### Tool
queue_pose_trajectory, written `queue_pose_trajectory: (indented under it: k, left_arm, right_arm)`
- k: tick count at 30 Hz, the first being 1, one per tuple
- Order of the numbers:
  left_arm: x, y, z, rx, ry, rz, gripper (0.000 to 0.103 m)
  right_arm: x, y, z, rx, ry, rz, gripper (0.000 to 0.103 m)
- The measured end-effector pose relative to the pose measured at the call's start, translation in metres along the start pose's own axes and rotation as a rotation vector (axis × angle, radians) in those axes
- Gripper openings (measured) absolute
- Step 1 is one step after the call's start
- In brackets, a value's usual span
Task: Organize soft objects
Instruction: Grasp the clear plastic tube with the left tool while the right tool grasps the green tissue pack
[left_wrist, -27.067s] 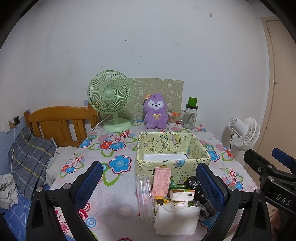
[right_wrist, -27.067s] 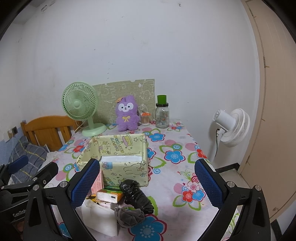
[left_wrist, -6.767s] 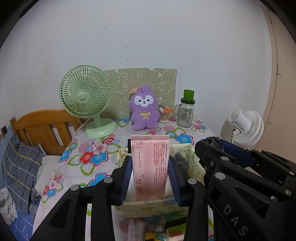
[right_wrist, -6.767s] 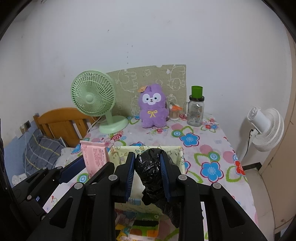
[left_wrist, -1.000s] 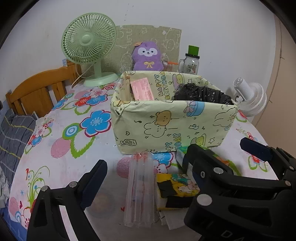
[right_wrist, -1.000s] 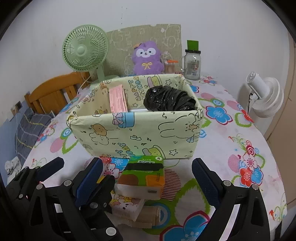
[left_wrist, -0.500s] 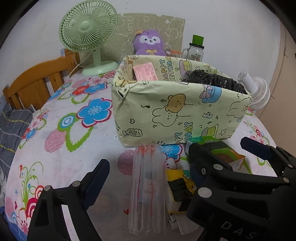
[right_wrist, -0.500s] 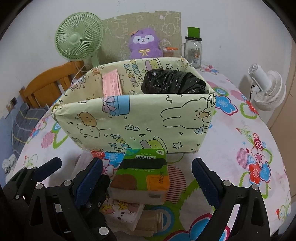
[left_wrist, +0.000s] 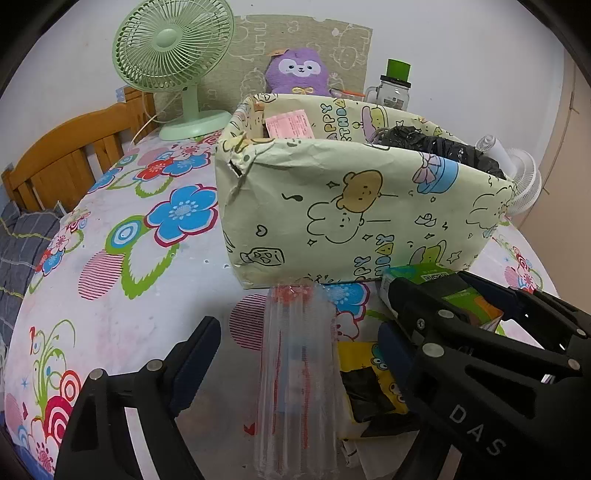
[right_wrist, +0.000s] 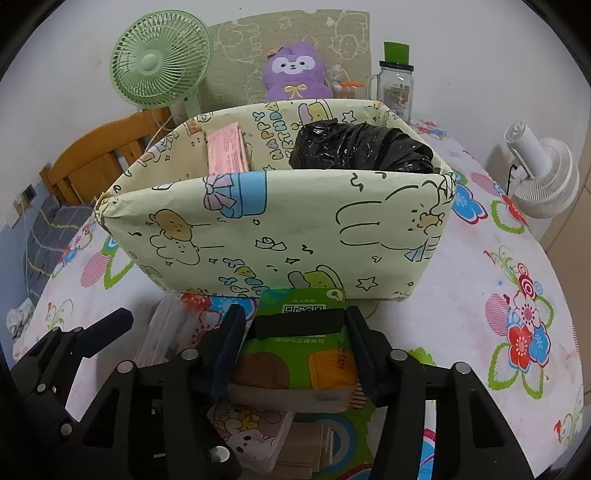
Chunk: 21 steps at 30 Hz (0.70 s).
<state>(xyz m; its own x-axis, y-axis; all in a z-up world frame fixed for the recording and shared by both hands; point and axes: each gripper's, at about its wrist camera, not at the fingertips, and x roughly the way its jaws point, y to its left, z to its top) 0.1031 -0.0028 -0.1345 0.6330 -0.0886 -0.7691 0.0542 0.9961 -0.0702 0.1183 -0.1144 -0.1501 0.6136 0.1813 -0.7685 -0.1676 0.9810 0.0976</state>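
A green tissue pack (right_wrist: 303, 354) lies on a pile of small packs in front of the cartoon-print box (right_wrist: 280, 229). My right gripper (right_wrist: 295, 332) is closing on it, with both pads against its sides. In the left wrist view a clear ribbed plastic packet (left_wrist: 299, 369) lies between the wide-apart fingers of my left gripper (left_wrist: 295, 350). Its pads are off the packet, and the right gripper's black frame hides its right finger. Inside the box are a pink packet (right_wrist: 227, 151) and a black plastic bag (right_wrist: 362, 146).
Under the green pack lie a cartoon-print pack (right_wrist: 251, 428) and a yellow frog-print pack (left_wrist: 365, 369). Behind the box stand a green fan (left_wrist: 173, 55), a purple plush (left_wrist: 297, 72) and a green-lidded jar (left_wrist: 397, 88). A white fan (right_wrist: 543, 177) stands right, a wooden headboard (left_wrist: 66, 158) left.
The right gripper's jaws, wide apart half a second ago, have closed in on the green tissue pack. Both grippers have sunk a little toward the pile.
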Motion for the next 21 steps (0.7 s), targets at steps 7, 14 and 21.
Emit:
queue_pose_trajectory:
  k: [7,14,21]
  left_arm:
    - [-0.0017,0.0013,0.0006,-0.025,-0.007,0.010,0.065]
    - [0.0037,0.0059,0.0000,-0.053,0.016,-0.029,0.046]
    - [0.0023,0.0039,-0.0025,-0.045,0.025,-0.044,0.028]
  right_arm:
    - [-0.0046,-0.0003,0.0005,0.008,-0.010,-0.009,0.054]
    - [-0.0063,0.0033,0.0001,0.012,-0.010,-0.019,0.054]
    - [-0.0077,0.0087,-0.0016,-0.002,-0.011,-0.023,0.054]
